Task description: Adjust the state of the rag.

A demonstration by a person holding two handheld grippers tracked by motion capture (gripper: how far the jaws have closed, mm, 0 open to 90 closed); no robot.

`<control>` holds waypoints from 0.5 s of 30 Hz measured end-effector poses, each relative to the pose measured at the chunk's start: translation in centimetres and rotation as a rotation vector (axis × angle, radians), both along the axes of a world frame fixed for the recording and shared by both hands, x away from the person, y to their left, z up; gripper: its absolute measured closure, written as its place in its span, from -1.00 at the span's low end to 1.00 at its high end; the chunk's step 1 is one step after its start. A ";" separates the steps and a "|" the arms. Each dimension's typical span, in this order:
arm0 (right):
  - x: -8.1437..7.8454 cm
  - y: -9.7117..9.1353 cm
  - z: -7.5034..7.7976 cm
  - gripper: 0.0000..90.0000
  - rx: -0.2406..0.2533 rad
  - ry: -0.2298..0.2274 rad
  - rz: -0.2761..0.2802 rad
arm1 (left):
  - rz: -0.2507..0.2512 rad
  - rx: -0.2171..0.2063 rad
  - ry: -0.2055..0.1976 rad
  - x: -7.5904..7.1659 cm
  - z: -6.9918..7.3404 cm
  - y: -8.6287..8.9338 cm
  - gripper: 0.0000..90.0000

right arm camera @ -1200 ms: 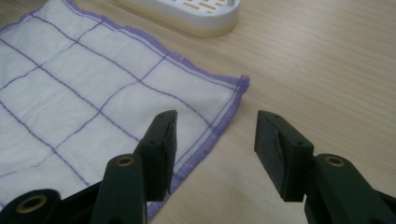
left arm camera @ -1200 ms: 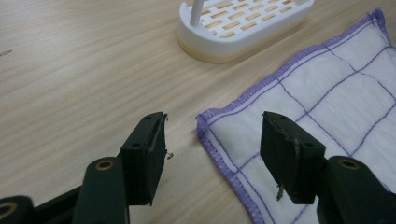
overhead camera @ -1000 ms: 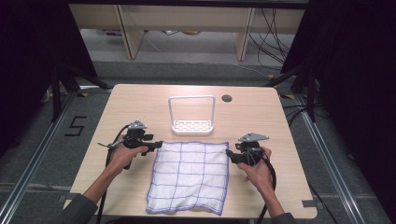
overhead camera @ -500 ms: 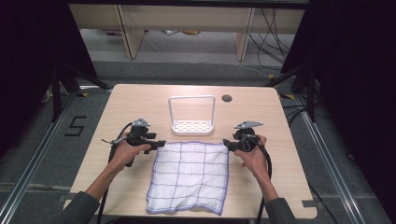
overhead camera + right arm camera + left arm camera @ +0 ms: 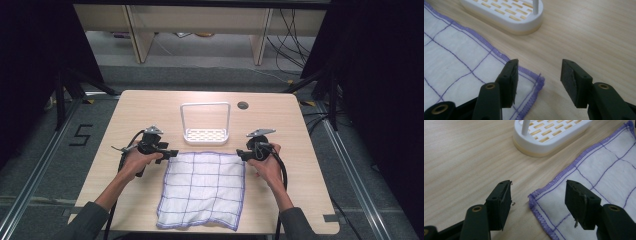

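Two tools sit at the far corners of a white cloth with purple grid lines, spread flat on the near half of the counter. The left tool has its jaws apart, straddling the cloth's far-left corner without pressing it. The right tool is likewise spread, its left jaw over the far-right corner. Just beyond the cloth's far edge stands a white slotted rack with a tall wire handle. A dark round hole lies farther back.
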State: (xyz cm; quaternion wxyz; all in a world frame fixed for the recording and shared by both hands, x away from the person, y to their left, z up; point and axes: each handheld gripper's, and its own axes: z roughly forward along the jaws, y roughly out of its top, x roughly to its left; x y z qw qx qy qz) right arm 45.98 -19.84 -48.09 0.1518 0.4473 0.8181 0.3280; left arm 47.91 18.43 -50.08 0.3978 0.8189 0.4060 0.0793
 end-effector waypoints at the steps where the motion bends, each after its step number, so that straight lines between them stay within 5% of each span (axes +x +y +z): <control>1: 0.0 0.0 -0.2 0.09 -0.001 -0.005 -0.005 | -0.002 -0.003 0.003 0.0 -0.1 0.0 -0.15; 15: 0.1 0.5 -1.3 0.12 -0.007 0.043 -0.012 | -0.065 0.071 -0.001 -0.2 -0.9 -0.6 0.16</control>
